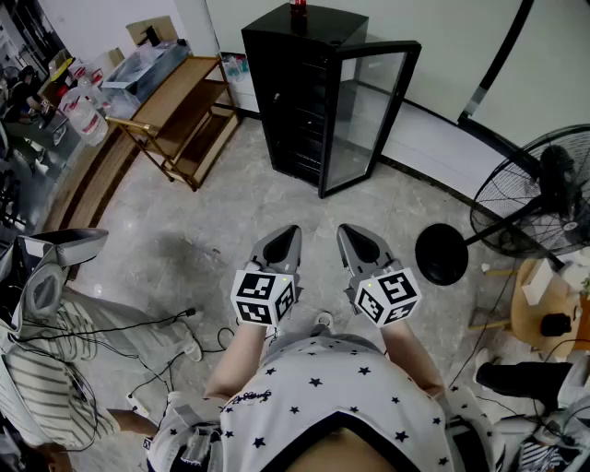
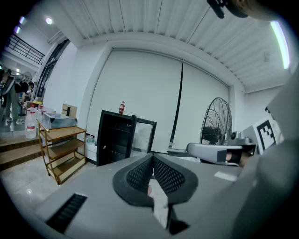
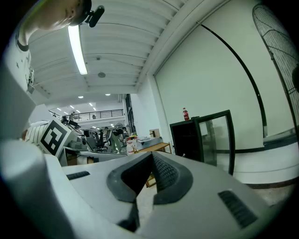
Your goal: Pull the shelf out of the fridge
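Two grippers are held side by side just ahead of a star-printed shirt, each with its marker cube nearest the body. The left gripper and the right gripper point forward, roughly level, near each other but not touching. Both pairs of jaws are pressed together at the tips, and each gripper view shows the ribbed dark pads meeting with nothing pinched between them. Below the jaws lies a pale stone floor. Loose cables trail across it behind and to the left of the left jaws, and further left a seated person in striped clothing is at the frame edge. Just to the right of the right jaws stands the round black base of a pedestal fan, whose caged head is further right. Straight ahead of both jaws, and well apart from them, stands the black fridge with its glass door swung open on the right-hand side. The shelf is inside that dark interior, where only faint level lines of racks show, so no single one can be picked out and neither pair of jaws is near it. A red-capped bottle stands on the fridge top. Ahead and to the left of the left jaws, beside the fridge, is a wooden rack carrying a clear bin. Behind the fridge rises a white wall.
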Available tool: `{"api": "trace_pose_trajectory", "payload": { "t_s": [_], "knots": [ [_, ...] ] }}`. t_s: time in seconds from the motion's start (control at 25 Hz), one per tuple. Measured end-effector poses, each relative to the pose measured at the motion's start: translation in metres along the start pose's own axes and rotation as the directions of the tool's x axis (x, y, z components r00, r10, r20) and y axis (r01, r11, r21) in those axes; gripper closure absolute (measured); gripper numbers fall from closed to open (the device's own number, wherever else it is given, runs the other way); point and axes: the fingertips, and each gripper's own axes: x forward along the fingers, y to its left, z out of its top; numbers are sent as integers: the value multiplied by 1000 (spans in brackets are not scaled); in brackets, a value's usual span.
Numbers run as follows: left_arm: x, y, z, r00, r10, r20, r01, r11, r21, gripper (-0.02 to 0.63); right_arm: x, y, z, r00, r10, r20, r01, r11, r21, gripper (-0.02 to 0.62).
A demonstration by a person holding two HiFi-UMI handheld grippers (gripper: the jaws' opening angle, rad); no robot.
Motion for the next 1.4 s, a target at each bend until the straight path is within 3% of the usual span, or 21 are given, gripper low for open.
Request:
{"api": "trace_pose_trajectory", "payload": {
  "t_s": [0.28, 0.52, 0.88, 1.4],
  "knots": [
    [-56, 25, 0, 1000, 15, 17, -13, 996, -84, 592, 1, 61, -4, 999, 33, -17, -34, 999, -6, 603],
    [-84, 37, -3, 999, 46, 16, -44, 995, -93, 593, -5, 84, -4, 999, 44, -23, -44, 999, -21, 603],
    [-78, 40, 0, 998, 60, 33, -56, 992, -115, 593, 4, 82, -1, 996, 85, -11, -85, 996, -10, 603],
    [-34, 25, -5, 996, 70, 49, -62, 986, -153, 592, 15, 45, -8, 989, 140, -47, -140, 990, 4, 603]
  ]
}}
